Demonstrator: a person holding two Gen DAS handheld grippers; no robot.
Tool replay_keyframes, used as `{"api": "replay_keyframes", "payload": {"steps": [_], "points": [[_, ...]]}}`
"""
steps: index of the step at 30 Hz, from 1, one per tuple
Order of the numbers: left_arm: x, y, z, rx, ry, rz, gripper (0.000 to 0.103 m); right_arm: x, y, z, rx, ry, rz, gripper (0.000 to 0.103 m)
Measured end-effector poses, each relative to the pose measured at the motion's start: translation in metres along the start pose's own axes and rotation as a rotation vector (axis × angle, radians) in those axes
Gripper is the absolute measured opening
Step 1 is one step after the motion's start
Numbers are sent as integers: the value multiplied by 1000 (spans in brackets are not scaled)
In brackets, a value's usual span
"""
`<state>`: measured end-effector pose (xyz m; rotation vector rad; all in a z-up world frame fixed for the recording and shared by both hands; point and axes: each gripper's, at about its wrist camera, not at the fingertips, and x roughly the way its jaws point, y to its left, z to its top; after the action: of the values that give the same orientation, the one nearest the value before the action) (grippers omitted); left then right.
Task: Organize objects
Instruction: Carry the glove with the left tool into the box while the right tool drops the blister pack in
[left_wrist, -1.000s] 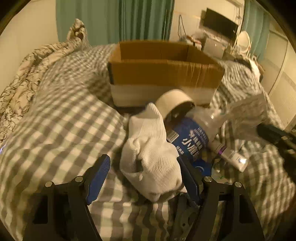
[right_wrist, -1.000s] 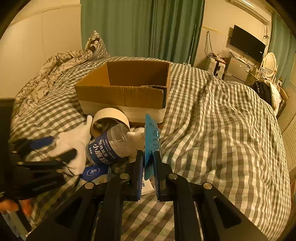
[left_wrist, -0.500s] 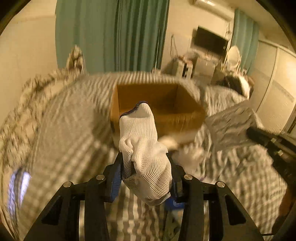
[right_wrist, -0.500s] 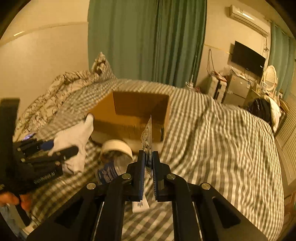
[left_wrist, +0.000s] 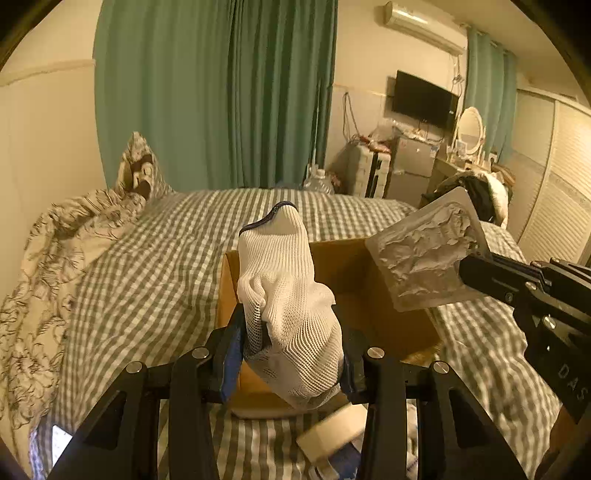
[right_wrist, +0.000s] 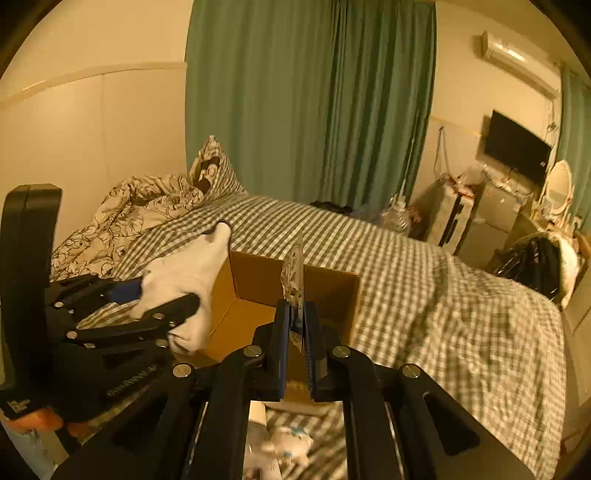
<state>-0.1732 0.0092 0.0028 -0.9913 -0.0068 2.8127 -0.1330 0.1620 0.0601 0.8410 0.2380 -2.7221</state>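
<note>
While the left gripper (left_wrist: 291, 354) pinches a white knit glove (left_wrist: 288, 295), the right gripper (right_wrist: 297, 332) clamps what seems a flat packet (left_wrist: 428, 254).

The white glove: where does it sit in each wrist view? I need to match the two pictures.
Left wrist view: the white glove fills the centre, clamped in the left gripper, in front of the cardboard box.
Right wrist view: the glove is left of centre, at the box's left wall.
Shared landmark: the open cardboard box on the checked bedspread.
</note>
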Motion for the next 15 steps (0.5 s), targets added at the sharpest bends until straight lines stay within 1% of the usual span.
{"api": "replay_keyframes", "payload": {"steps": [5, 9, 11, 13, 14, 15], "points": [[35, 1, -2, 6, 37, 6, 43, 46, -4, -1, 11, 56, 42, 7], [50, -1, -5, 20, 50, 18, 45, 64, -10, -6, 32, 77, 71, 7], [53, -2, -6, 27, 54, 21, 48, 69, -15, -9, 48, 81, 82, 7], [52, -2, -7, 22, 55, 26, 54, 70, -19, -9, 58, 83, 87, 8], [51, -1, -6, 17, 55, 22, 55, 69, -21, -10, 59, 83, 83, 14], [46, -1, -7, 4, 46, 16, 61, 66, -23, -10, 63, 78, 73, 21]]}}
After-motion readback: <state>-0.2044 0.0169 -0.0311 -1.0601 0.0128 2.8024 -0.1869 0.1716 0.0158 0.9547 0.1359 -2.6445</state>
